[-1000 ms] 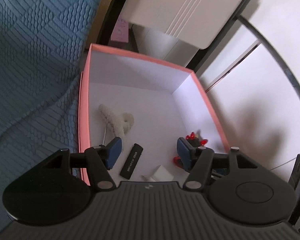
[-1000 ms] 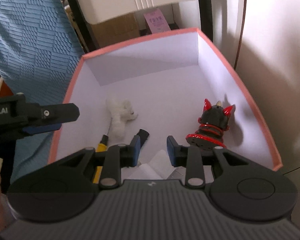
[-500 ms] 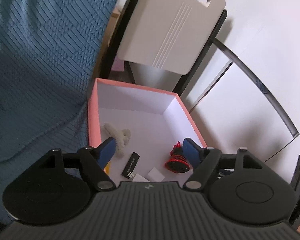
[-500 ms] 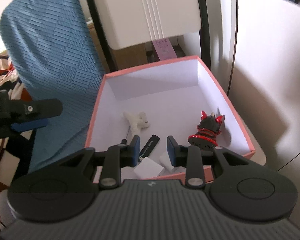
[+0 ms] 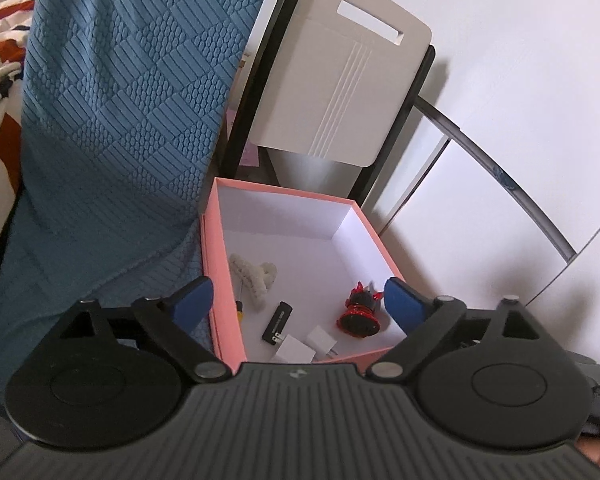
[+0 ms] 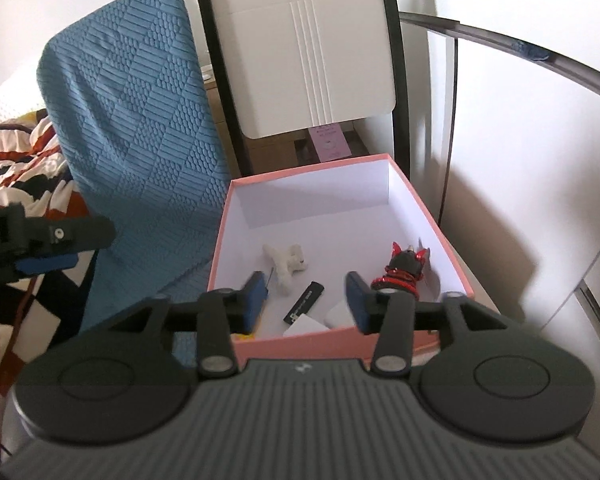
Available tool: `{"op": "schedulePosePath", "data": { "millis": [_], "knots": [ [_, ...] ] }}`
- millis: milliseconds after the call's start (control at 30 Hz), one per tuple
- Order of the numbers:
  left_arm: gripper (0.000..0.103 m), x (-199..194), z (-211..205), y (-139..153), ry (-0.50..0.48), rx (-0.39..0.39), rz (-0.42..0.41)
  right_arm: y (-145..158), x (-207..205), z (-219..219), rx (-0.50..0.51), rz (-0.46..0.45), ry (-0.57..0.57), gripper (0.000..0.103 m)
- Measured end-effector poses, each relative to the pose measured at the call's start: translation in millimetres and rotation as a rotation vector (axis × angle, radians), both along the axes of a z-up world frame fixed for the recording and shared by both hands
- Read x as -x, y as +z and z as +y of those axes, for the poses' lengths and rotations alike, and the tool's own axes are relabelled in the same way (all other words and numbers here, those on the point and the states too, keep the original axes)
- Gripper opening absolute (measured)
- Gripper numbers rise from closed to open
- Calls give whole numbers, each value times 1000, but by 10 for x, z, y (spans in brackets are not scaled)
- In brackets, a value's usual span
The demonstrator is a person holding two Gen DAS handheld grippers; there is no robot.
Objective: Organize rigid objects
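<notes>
Left gripper (image 5: 299, 296): jaws spread wide, blue pads apart, nothing between them; held above the near end of the pink box (image 5: 210, 256). Right gripper (image 6: 306, 294): jaws parted to a moderate gap, empty, also above the box's near edge. Left gripper also shows at 9 o'clock in the right wrist view (image 6: 40, 240).

Box contents, left wrist view:
- red-and-black horned figurine (image 5: 360, 308), upright, near the right wall, at about 3 o'clock from box centre.
- black stick-shaped device (image 5: 277, 322), lying flat, roughly mid-floor toward the near wall.
- white fuzzy toy (image 5: 254, 276), lying on its side at 10 o'clock, close to the left wall.
- thin tool with yellow handle (image 5: 240, 306), against the left wall, just beside the toy.
- two white blocks (image 5: 308, 344) at 6 o'clock by the near wall; exact type cannot be told.

Surroundings: blue textured cloth (image 5: 120, 120) drapes at 9 o'clock, touching the box's left side. White chair back (image 5: 340, 72) stands at 12 o'clock behind the box.
</notes>
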State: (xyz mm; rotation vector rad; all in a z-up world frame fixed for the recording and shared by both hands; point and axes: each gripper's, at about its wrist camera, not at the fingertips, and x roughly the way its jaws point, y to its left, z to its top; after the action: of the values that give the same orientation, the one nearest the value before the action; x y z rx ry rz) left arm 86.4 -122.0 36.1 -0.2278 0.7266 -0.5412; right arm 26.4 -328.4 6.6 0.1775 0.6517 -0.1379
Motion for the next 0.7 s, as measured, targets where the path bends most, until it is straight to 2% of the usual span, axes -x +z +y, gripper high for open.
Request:
{"op": "schedulePosePath", "data": {
  "millis": [33,100,333,533,700],
  "knots": [
    [97,36,22,5,4,-6,-5,10,51,14,1,-3,1,65],
    [100,93,53,2,11,-15,-9,24,125,36,2,-11,-3,85],
    [102,247,150,-27,25,-21,4,51,313,117,30,-19,-8,86],
    [102,353,165,-42,27,-43,4,50,442,138,12,-14,-4,86],
    [102,388,216,-60,26,-23,18,7,447,187,-3,-1,33,86]
  ]
}}
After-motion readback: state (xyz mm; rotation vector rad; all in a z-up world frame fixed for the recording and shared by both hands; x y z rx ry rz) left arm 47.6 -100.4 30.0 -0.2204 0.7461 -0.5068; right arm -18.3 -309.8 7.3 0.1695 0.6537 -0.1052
